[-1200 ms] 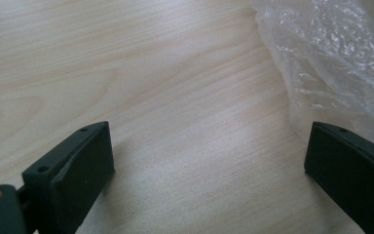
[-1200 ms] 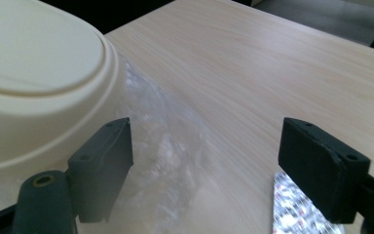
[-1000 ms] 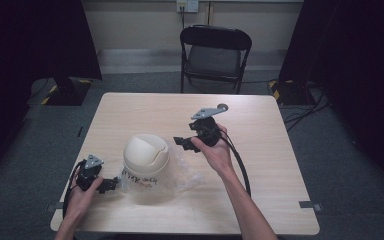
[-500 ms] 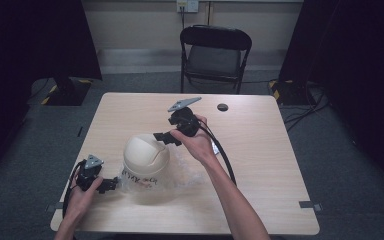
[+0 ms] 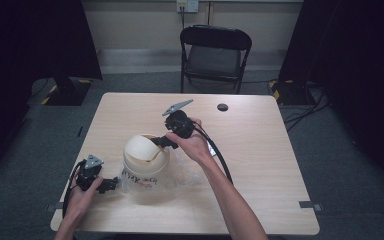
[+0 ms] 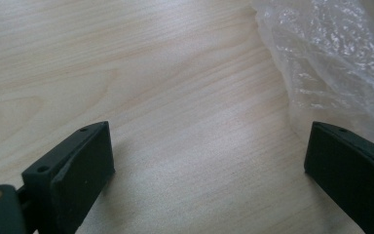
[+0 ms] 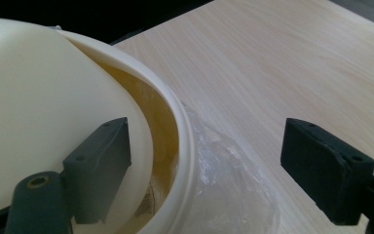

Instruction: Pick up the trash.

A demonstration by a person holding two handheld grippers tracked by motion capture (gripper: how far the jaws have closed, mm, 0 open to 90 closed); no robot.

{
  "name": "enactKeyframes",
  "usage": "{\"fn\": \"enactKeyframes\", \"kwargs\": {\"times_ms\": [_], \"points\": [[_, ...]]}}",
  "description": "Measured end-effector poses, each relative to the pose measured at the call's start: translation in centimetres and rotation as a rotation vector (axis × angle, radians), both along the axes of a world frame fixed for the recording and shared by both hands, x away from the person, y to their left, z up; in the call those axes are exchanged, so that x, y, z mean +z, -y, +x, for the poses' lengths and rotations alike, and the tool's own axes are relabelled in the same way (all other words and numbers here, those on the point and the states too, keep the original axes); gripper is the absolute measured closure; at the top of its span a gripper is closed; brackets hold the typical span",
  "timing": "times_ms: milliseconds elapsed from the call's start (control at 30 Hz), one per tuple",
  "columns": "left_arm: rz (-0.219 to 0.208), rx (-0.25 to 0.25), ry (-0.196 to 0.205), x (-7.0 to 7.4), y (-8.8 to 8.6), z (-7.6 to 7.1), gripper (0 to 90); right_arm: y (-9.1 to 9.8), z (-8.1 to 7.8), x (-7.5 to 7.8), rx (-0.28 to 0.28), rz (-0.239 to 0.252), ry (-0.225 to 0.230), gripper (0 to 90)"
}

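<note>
A cream bin (image 5: 142, 172) with a domed swing lid (image 5: 139, 146) stands at the front left of the table, wrapped in a clear plastic bag (image 5: 182, 172). My right gripper (image 5: 161, 142) is open at the lid's right side. In the right gripper view its left finger (image 7: 102, 156) rests against the tilted lid (image 7: 39, 107), just inside the bin's rim (image 7: 182, 141), with the right gripper (image 7: 207, 136) spread wide over the plastic bag (image 7: 229, 190). My left gripper (image 5: 111, 184) lies open on the table at the bin's lower left; the left gripper (image 6: 209, 141) holds nothing, with the plastic bag (image 6: 331, 58) beside it.
A small black round thing (image 5: 222, 107) lies near the table's back edge. A black folding chair (image 5: 215, 50) stands behind the wooden table (image 5: 270, 165). Bare wood stretches to the right of the bin and behind it.
My right gripper has moved left and down from the table's back middle to the bin's lid, and the lid has tipped, showing a gap. The left gripper has stayed put.
</note>
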State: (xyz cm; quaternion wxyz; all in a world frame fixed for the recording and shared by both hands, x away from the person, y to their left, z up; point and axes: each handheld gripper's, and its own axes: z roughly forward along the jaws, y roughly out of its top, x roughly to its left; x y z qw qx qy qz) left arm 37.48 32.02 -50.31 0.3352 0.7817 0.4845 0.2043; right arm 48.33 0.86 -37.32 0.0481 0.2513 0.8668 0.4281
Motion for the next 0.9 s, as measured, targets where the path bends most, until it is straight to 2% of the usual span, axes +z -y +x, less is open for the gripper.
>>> {"fn": "enactKeyframes", "kwargs": {"times_ms": [167, 300, 433, 500, 533, 567, 700, 900], "points": [[0.000, -0.001, 0.000, 0.0, 0.0, 0.0, 3.4, -0.5, 0.8, -0.9, 0.035, -0.005, -0.049, 17.0], [0.000, -0.001, -0.001, 0.0, 0.0, 0.0, 3.4, -0.7, 1.1, -1.1, 0.047, 0.001, -0.067, 16.8], [-0.001, -0.002, -0.001, 0.0, 0.0, 0.0, 3.4, -1.1, 1.3, -1.5, 0.086, 0.006, -0.099, 19.0], [-0.001, -0.002, -0.001, 0.0, 0.0, 0.0, 3.4, -1.1, 1.6, -1.7, 0.103, 0.008, -0.129, 20.0], [-0.001, -0.002, -0.001, 0.0, 0.0, 0.0, 3.4, -1.1, 1.6, -1.7, 0.103, 0.008, -0.129, 20.0], [-0.003, -0.002, -0.001, 0.0, 0.0, 0.0, 3.4, -1.2, 1.7, -1.9, 0.122, 0.002, -0.155, 20.1], [-0.002, -0.002, -0.001, 0.0, 0.0, 0.0, 3.4, -1.2, 1.8, -2.3, 0.133, -0.010, -0.194, 19.1], [-0.002, -0.003, -0.001, 0.0, 0.0, 0.0, 3.4, -1.0, 1.8, -2.2, 0.100, -0.018, -0.163, 14.3]]}}
